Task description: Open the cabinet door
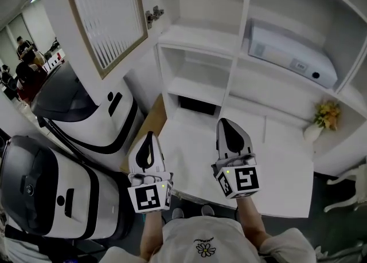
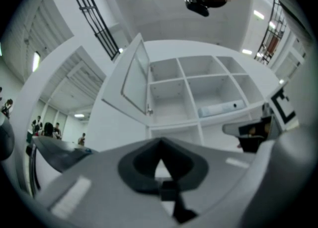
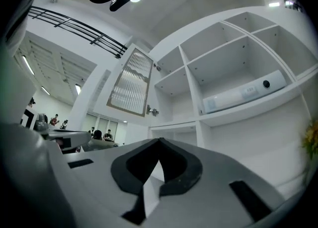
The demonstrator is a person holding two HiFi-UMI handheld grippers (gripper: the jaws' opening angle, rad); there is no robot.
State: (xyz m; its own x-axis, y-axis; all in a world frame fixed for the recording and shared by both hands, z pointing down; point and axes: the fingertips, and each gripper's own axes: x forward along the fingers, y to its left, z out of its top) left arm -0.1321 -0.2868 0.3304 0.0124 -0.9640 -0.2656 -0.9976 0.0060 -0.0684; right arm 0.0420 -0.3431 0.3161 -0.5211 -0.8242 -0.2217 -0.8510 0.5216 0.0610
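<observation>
The cabinet door (image 1: 103, 18), white with a wood-framed ribbed glass panel, stands swung wide open at the upper left, hanging from its hinge (image 1: 153, 14). It shows again in the left gripper view (image 2: 134, 80) and the right gripper view (image 3: 130, 83). Behind it the white shelf compartments (image 1: 200, 38) are bare. My left gripper (image 1: 150, 134) (image 2: 160, 142) and right gripper (image 1: 225, 121) (image 3: 159, 140) hover side by side low over the white desk top (image 1: 281, 170), well below the door. Both are shut with nothing between the jaws, and neither touches the cabinet.
A white box-shaped device (image 1: 292, 55) lies on the right shelf. A small vase of yellow flowers (image 1: 324, 116) stands at the desk's right rear. Two large white-and-black machines (image 1: 86, 113) (image 1: 51, 193) crowd the left side. People (image 1: 23, 55) are far off at the left.
</observation>
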